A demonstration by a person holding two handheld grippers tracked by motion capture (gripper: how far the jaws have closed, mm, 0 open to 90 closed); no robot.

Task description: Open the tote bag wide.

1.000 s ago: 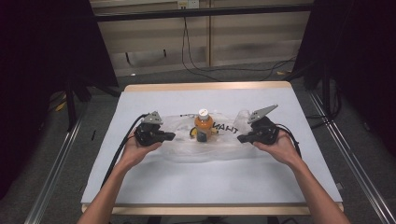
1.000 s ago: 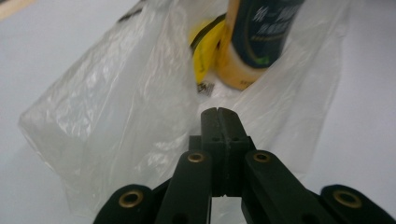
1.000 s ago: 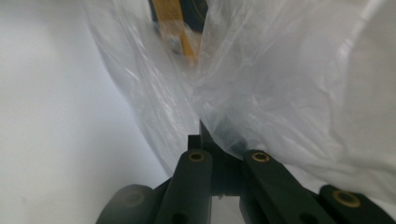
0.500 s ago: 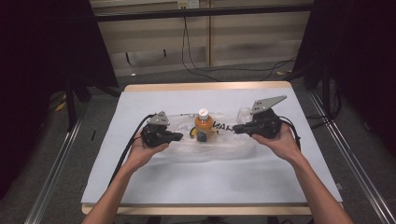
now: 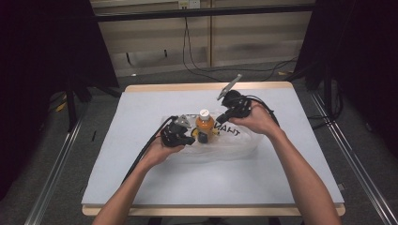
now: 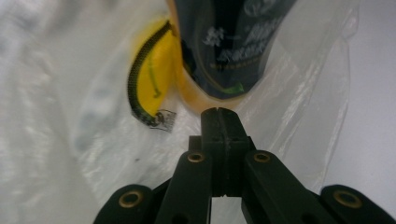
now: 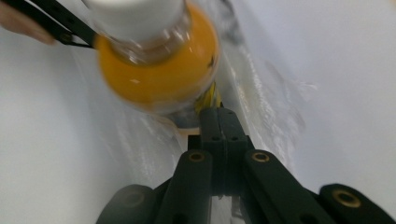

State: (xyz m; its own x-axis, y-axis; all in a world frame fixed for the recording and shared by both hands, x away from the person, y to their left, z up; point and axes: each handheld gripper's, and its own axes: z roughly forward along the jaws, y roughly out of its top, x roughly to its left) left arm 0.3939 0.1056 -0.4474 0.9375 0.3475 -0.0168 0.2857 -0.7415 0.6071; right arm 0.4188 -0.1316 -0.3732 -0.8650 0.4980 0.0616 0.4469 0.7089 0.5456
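Note:
An orange juice bottle [image 5: 204, 125] with a white cap stands inside a clear plastic bag [image 5: 234, 143] printed with black letters, at the table's middle. My left gripper [image 5: 191, 140] lies low at the bottle's left, shut, its tip just short of the bottle's dark-labelled base [image 6: 229, 46]. A yellow packet [image 6: 156, 74] leans beside that base, under the bag film [image 6: 299, 93]. My right gripper [image 5: 219, 120] comes in from the upper right, shut, its tip close to the bottle's shoulder [image 7: 159, 70]. Nothing shows between either gripper's jaws [image 6: 218, 113] [image 7: 219, 113].
A white mat [image 5: 141, 187] covers the wooden table [image 5: 211, 210]. Cables trail from both grippers across it. Dark curtains and metal rails stand to either side, and a slatted wall with hanging cables lies behind.
The right gripper has lifted from the bag's right end and swung left toward the bottle's top. The left gripper has slid right to the bottle's base. Both stayed shut.

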